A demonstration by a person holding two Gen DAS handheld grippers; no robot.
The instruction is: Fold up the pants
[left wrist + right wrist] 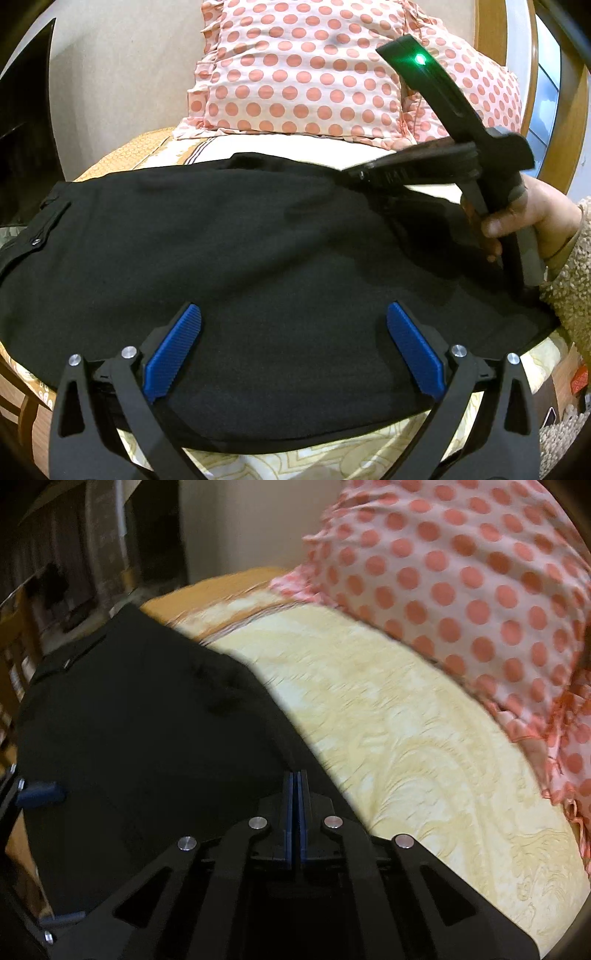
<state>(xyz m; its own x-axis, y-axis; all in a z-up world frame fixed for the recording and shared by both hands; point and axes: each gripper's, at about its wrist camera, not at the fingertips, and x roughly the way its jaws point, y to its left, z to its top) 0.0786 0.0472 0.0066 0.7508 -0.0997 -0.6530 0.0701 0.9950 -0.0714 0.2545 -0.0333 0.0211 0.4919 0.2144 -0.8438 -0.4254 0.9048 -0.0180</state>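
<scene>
Lying spread across the bed (535,354), over a pale yellow patterned bedspread (424,738): black pants (240,251), folded into a broad dark slab, with a buttoned pocket flap (44,229) showing at the far left edge in the left wrist view. Resting behind them, against the headboard end: a white pillow with coral polka dots (303,70), ruffled along its border.

Hovering low over the near half of the pants: the left hand-held gripper (291,354), blue ribbed pads (173,354) spread wide apart, gripping nothing, bare black cloth showing between them.

Reaching in at the far right corner of the pants: the right hand-held gripper (354,173), gripped by the person's right hand (524,218), a green light glowing on its body. Pressing together in the right wrist view: its two blue pads (295,805), only a thin line showing between them, tips sitting right at the edge of the black fabric where it meets the bedspread. Impossible telling, through the blur and the dark cloth, whether any fabric is pinched between them.
</scene>
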